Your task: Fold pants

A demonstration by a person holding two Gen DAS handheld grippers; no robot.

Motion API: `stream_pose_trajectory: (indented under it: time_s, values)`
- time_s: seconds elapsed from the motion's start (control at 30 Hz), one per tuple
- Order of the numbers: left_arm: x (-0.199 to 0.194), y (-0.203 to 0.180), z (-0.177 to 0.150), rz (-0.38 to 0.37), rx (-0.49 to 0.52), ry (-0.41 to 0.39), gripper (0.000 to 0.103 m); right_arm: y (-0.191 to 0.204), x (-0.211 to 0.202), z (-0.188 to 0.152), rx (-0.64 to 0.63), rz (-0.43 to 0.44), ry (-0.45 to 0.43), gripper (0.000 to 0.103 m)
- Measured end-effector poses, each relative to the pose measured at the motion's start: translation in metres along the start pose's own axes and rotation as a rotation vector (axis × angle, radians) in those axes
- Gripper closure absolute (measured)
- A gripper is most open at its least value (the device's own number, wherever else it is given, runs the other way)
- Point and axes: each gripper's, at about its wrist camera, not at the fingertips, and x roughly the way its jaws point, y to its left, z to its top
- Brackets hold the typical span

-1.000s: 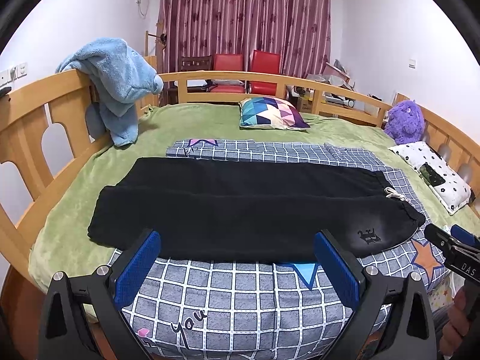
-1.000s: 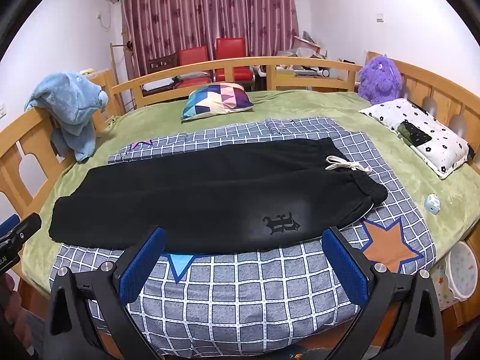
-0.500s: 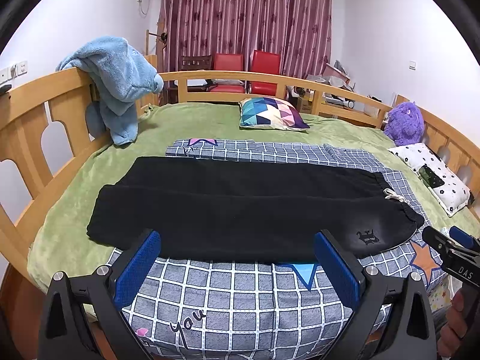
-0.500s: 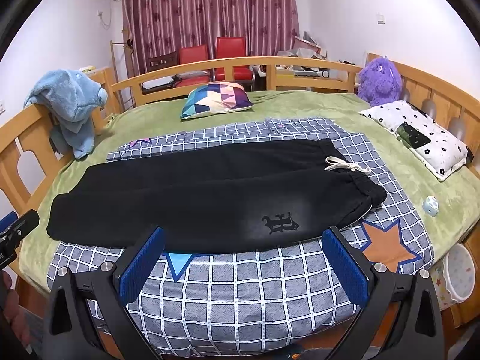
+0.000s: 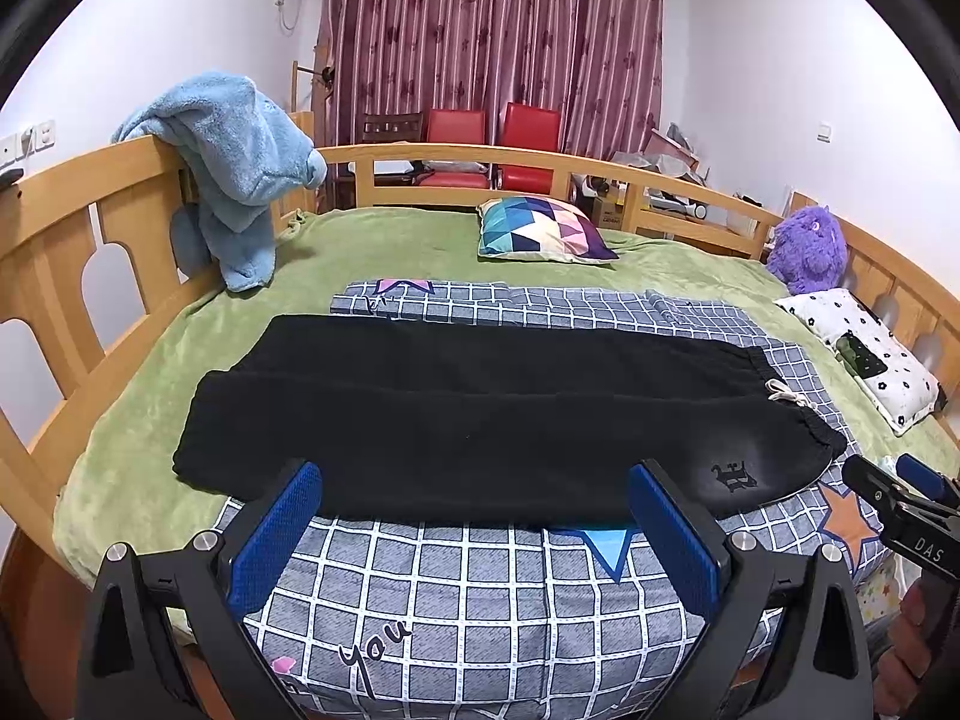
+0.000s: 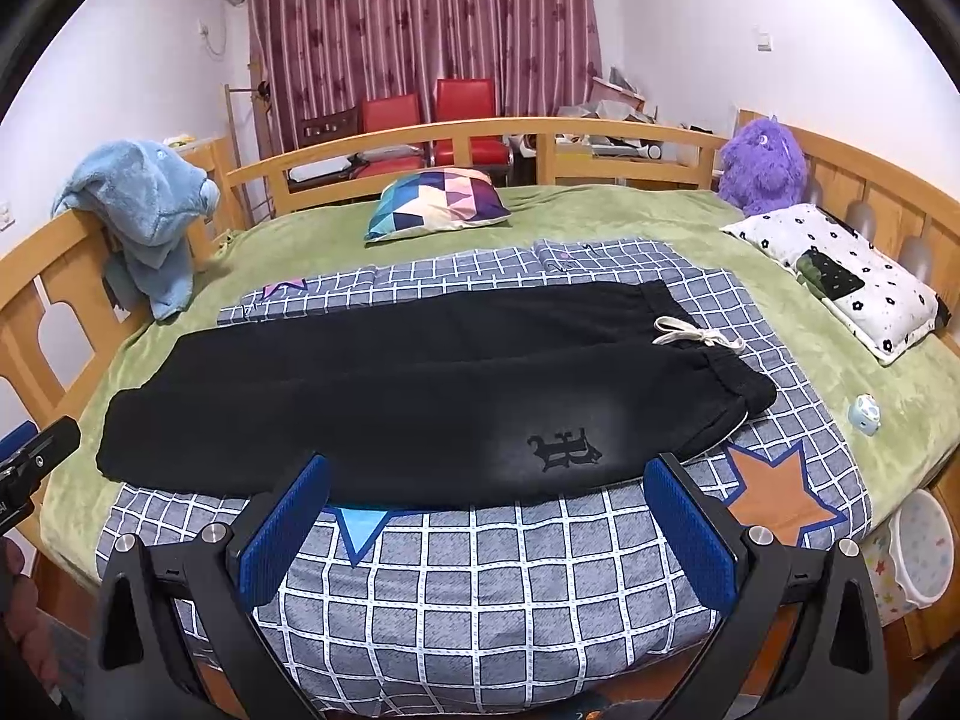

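My left gripper (image 5: 474, 531) hung just short of the bed's near edge with its jaws spread wide and holding nothing; its ribbed blue rubber pads (image 5: 273, 537) sat on angular black frames; my right gripper (image 6: 487, 525) stood the same way, jaws parted and empty, its textured blue pads (image 6: 690, 525) flanking the near side of the cloth. The black pants (image 5: 480, 414) lay flat and lengthwise across a grey checked quilt (image 5: 480, 594), one leg folded over the other so they made a long, soft, matte band; the gathered elastic waistband (image 6: 729, 375) pointed right, with a cream drawstring (image 6: 699, 339) knotted on top and a dark gothic emblem (image 6: 564, 447) printed near the front edge; the cuffs lay at the left end, partly over a fuzzy green blanket (image 5: 384, 246). The quilt carried white grid lines and an orange star (image 6: 780, 495). A plush blue towel (image 5: 240, 162) drooped over the curved wooden rail (image 5: 78, 192); a geometric cushion (image 6: 438, 201) rested far back; a shaggy purple toy (image 6: 762, 165) sat beside a flower-print pillow (image 6: 840, 270).
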Motion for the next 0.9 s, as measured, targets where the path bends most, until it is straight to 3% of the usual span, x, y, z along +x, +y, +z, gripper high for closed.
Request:
stream_pose_trajectory:
  time_s: [0.47,0.63,0.73,0.9]
  values:
    - [0.001,0.001,-0.001,-0.008,0.0,-0.016,0.0,0.0,-0.004,-0.002,0.002,-0.018,-0.048,0.0]
    - [-0.002,0.005,-0.002,0.004,0.003,-0.056,0.0,0.004,-0.005,-0.002,-0.017,-0.004,-0.037,0.001]
    - [0.003,0.01,-0.003,-0.03,0.013,-0.025,0.0,0.01,-0.015,-0.004,-0.074,-0.013,-0.108,0.001]
    - [0.0,0.034,-0.002,-0.075,-0.04,0.0,0.002,0.006,-0.005,-0.006,-0.096,0.058,-0.057,0.006]
